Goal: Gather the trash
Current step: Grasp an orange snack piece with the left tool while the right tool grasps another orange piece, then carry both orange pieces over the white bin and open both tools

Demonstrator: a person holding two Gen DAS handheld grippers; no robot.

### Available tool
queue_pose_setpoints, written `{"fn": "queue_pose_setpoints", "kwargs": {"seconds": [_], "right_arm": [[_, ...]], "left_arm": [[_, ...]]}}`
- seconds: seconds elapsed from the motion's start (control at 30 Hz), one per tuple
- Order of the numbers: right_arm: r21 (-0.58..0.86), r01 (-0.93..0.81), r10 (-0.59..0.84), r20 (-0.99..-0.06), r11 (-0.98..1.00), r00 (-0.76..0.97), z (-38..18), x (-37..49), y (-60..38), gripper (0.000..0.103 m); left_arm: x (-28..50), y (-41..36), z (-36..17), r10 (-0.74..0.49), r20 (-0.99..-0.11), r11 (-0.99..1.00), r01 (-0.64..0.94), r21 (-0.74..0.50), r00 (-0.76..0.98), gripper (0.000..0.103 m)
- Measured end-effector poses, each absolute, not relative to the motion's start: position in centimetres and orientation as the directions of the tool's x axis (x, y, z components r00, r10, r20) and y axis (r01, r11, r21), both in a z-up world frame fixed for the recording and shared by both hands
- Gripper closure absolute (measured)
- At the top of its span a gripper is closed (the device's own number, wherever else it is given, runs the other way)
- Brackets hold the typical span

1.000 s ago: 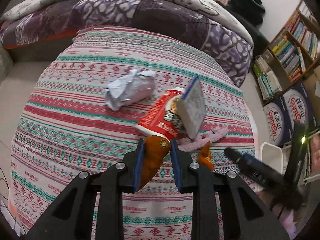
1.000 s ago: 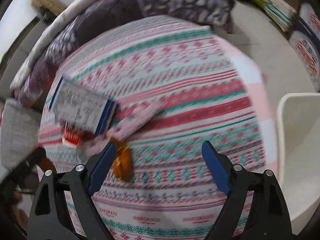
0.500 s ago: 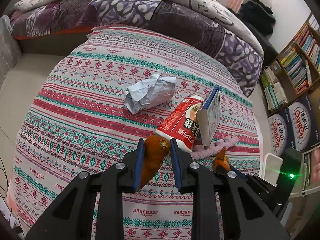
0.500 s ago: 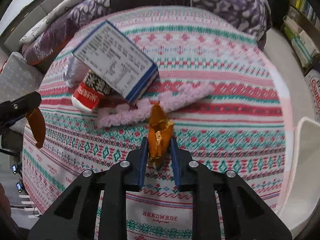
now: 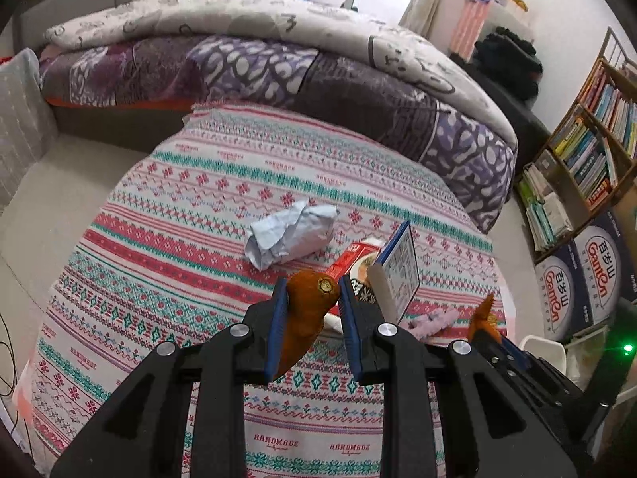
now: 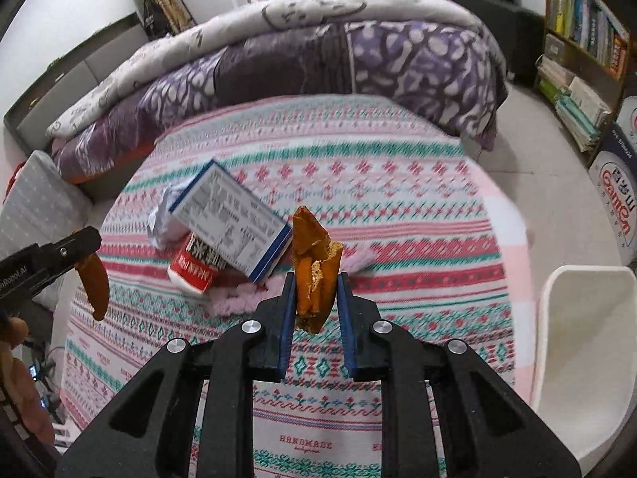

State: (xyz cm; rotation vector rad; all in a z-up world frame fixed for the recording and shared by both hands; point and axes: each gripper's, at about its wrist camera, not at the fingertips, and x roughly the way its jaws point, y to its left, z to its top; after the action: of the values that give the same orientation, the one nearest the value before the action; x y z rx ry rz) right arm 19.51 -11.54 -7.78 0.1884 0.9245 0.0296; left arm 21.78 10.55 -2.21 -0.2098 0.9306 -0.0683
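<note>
Trash sits clamped in both tools above a table (image 5: pixel 223 183) draped in a patterned cloth. From the left wrist camera, the left hand-held gripper (image 5: pixel 310 302) angles steeply down over the cloth, its blue pads (image 5: pixel 277 318) pressed on a curved orange peel (image 5: pixel 304 310) that is clear of the surface; beyond it lie a crumpled paper ball (image 5: pixel 288 235), a red carton (image 5: pixel 352 259) and a blue-edged box (image 5: pixel 400 269) leaning on the carton, with a pink fuzzy strip (image 5: pixel 434 320) nearer the table's right edge, where the right hand-held gripper (image 5: pixel 487 328) shows with a peel scrap in its tip. From the right wrist camera, the right hand-held gripper (image 6: pixel 316 302) also tilts downward, its jaws closed together on a torn piece of orange peel (image 6: pixel 314 263) that stands upright between the pads, clear of the cloth. A white bin (image 6: pixel 581 358) stands just beside the table at lower right, and the left tool with its peel enters at far left.
</note>
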Motion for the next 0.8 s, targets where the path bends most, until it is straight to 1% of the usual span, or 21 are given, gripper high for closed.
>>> {"fn": "queue_pose_setpoints", "kwargs": {"seconds": [0.37,0.8], "right_arm": [[0.147,0.110,0.038,-0.750,0.983,0.661,-5.8,18.0,-14.4,0.084],[0.118,0.165,-0.028,-0.727,0.979,0.686,-4.4,16.5,-18.0,0.084]], "left_arm": [[20.4,7.3,-0.7,-0.091,-0.731,0.989,-0.023,-0.145,0.677,0.077],[19.8,3.3,0.0,-0.112,-0.719,0.992,0.033,-0.123,0.686,0.077]]}}
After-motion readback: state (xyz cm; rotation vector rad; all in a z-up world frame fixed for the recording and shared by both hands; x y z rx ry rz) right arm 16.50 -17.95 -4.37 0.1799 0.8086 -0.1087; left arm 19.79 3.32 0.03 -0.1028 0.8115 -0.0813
